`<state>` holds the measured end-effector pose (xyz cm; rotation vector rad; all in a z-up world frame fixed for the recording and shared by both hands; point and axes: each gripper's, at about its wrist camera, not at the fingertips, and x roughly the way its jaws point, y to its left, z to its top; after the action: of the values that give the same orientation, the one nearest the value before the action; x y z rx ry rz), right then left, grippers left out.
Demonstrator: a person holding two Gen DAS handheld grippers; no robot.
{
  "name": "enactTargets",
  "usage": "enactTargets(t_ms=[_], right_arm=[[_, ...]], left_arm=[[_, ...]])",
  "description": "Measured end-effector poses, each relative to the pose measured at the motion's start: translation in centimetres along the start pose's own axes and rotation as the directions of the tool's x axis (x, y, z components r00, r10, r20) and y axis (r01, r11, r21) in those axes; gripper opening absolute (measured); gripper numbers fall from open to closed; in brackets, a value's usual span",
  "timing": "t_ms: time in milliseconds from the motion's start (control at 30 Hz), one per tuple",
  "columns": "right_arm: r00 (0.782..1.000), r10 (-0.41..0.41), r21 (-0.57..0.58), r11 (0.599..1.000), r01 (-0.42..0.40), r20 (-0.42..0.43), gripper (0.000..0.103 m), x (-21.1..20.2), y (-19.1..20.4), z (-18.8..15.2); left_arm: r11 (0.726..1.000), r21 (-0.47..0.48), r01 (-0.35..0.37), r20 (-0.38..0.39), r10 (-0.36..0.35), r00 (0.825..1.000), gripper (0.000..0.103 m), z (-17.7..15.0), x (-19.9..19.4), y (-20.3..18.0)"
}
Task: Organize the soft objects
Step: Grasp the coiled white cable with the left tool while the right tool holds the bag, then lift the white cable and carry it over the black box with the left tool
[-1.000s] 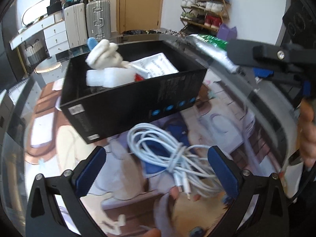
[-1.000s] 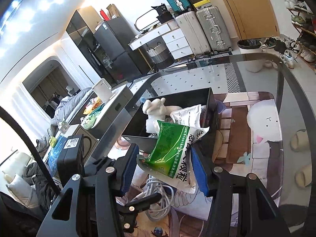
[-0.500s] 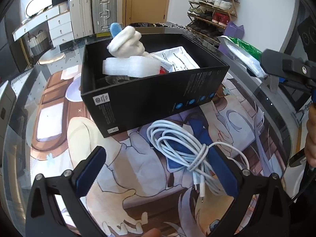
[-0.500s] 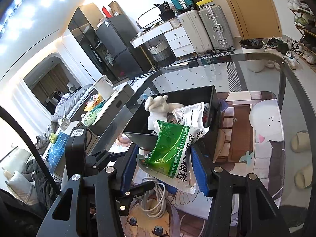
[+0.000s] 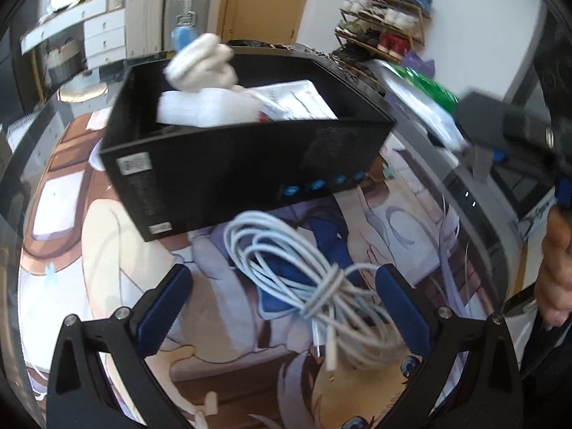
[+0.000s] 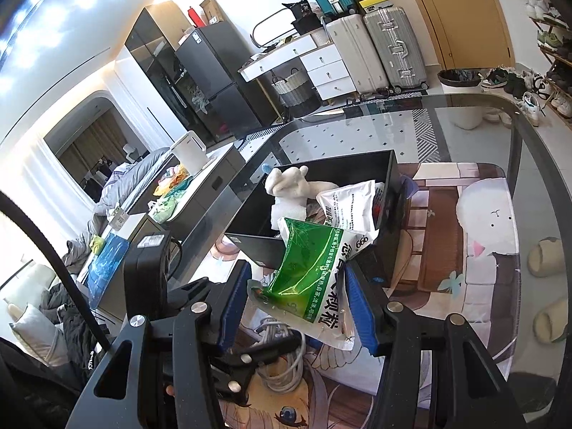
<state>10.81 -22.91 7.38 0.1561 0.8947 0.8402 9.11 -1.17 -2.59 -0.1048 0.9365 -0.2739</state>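
The open black cardboard box [image 5: 246, 164] stands on the glass desk [image 6: 464, 114] at twelve o'clock from the left gripper [image 5: 282, 304]. It holds one white plush toy [image 5: 200, 62], one white foam block [image 5: 207, 111] and one white printed pouch [image 5: 300, 102]. At six o'clock from the box lies one coiled white cable [image 5: 304, 279], now sitting between the left fingers [image 5: 164, 307], which are spread wide; half a second ago it lay further right. The right gripper [image 6: 296, 304] stays clamped on one green-and-white foil packet [image 6: 311, 268], held at the box's near corner.
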Motion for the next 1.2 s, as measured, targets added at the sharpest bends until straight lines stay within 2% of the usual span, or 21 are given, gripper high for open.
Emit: enactTargets(t_ms=[100,200,267,400,467,533,867,1200], right_arm=[[1.000,0.002,-0.004,1.000,-0.002,-0.002,0.053,0.0,0.1,0.0],[1.000,0.001,-0.006,1.000,-0.001,-0.004,0.054,0.1,0.1,0.0],[1.000,0.002,-0.007,1.000,-0.002,-0.003,0.053,0.1,0.1,0.0],[1.000,0.003,-0.009,1.000,-0.003,-0.004,0.053,0.1,0.1,0.0],[1.000,0.003,-0.009,1.000,-0.003,-0.004,0.053,0.1,0.1,0.0],[1.000,0.002,-0.008,1.000,-0.002,-0.003,0.053,0.2,0.1,-0.1],[1.000,0.005,-0.013,1.000,-0.005,0.002,0.053,0.1,0.0,-0.1],[0.999,0.016,-0.036,0.999,-0.014,0.048,0.054,-0.9,0.4,0.2]], left_arm=[[1.000,0.029,0.004,-0.004,-0.004,1.000,0.100,-0.1,0.0,-0.5],[0.999,0.034,0.011,0.005,-0.011,1.000,0.090,-0.1,-0.2,-0.6],[0.999,0.037,0.025,0.013,-0.025,1.000,0.081,-0.2,-0.4,-0.6],[0.997,0.027,0.079,0.016,-0.079,0.997,0.053,-0.3,-1.0,-0.3],[0.994,0.020,0.109,0.013,-0.110,0.994,0.046,-0.3,-1.1,-0.1],[0.991,0.033,0.130,0.006,-0.130,0.991,0.034,-0.4,-1.3,-0.3],[0.985,0.099,0.139,0.029,-0.143,0.989,0.034,-0.2,-2.6,-1.1],[0.974,0.133,0.181,0.135,-0.199,0.971,0.034,0.5,-5.7,-1.0]])
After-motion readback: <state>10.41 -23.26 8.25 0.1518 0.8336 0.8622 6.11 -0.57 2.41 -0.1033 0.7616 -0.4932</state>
